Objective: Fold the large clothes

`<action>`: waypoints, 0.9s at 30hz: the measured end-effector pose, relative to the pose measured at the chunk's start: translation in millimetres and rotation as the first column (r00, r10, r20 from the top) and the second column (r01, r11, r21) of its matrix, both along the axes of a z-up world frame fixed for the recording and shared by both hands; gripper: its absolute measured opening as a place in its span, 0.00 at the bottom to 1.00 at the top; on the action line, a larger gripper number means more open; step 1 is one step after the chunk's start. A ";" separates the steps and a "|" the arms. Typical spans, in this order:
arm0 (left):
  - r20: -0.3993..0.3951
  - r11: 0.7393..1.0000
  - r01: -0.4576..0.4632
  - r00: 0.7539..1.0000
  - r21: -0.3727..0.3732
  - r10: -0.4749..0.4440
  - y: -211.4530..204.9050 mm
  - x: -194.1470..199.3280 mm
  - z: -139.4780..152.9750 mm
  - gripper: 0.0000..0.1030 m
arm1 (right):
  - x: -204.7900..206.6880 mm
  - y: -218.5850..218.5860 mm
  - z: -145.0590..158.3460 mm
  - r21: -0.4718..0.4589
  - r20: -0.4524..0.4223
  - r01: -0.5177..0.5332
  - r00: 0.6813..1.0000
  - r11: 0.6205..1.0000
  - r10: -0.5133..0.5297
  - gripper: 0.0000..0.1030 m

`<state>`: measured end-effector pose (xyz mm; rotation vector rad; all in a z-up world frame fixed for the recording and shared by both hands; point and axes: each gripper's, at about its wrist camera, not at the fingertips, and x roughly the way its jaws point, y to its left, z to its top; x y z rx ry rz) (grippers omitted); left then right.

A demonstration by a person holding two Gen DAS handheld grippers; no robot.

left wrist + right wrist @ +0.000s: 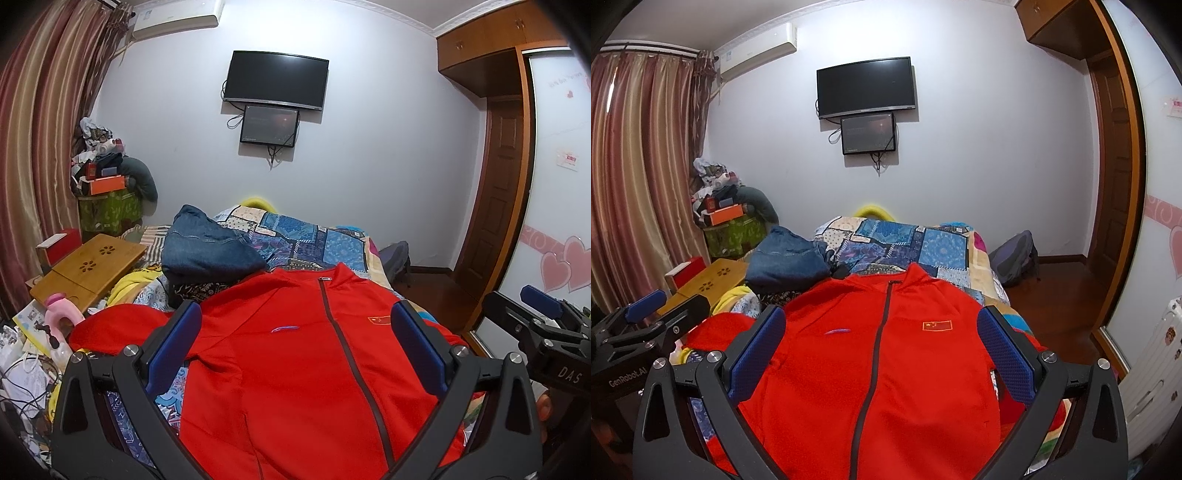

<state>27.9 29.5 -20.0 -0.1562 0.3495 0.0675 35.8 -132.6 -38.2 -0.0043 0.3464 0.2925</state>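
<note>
Both views are evenly lit by soft indoor light from above, with the far wall point(369, 155) bright and bluish-white. Shadows are faint, showing only under the television point(866, 86) and the near gripper arms. Fisheye distortion bends the curtains point(40, 129) and wardrobe point(491, 55) strongly (the corners go black). The red jacket point(886, 369) looks oversaturated; focus is sharp throughout.
</note>
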 end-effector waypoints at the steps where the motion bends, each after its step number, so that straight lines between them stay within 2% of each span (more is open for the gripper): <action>1: -0.001 1.000 0.000 1.000 -0.001 0.000 0.9 0.9 -0.4 1.00 | 0.9 0.3 -0.3 -0.002 -0.002 0.001 1.000 1.000 -0.001 1.00; 11: 0.004 1.000 -0.019 1.000 -0.005 0.019 24.3 19.2 -3.0 1.00 | 20.4 9.8 0.0 -0.036 -0.020 0.026 0.999 0.999 -0.027 1.00; 16: 0.015 0.998 -0.067 0.998 -0.004 0.067 55.3 36.5 -1.2 1.00 | 39.2 15.9 2.7 -0.054 -0.017 0.050 0.999 0.997 -0.051 1.00; 20: 0.000 0.993 -0.114 0.993 -0.041 0.115 95.6 58.2 -8.2 1.00 | 59.0 27.3 2.5 -0.072 -0.026 0.069 0.997 0.995 -0.071 1.00; 23: -0.054 0.978 -0.201 0.979 -0.060 0.198 133.1 77.9 -24.2 1.00 | 73.0 35.5 -2.0 -0.073 -0.044 0.063 0.997 0.995 -0.066 1.00; 27: -0.179 0.932 -0.345 0.930 -0.114 0.323 194.4 98.1 -63.3 1.00 | 91.6 45.8 -13.4 -0.089 -0.082 0.052 0.995 0.995 -0.059 1.00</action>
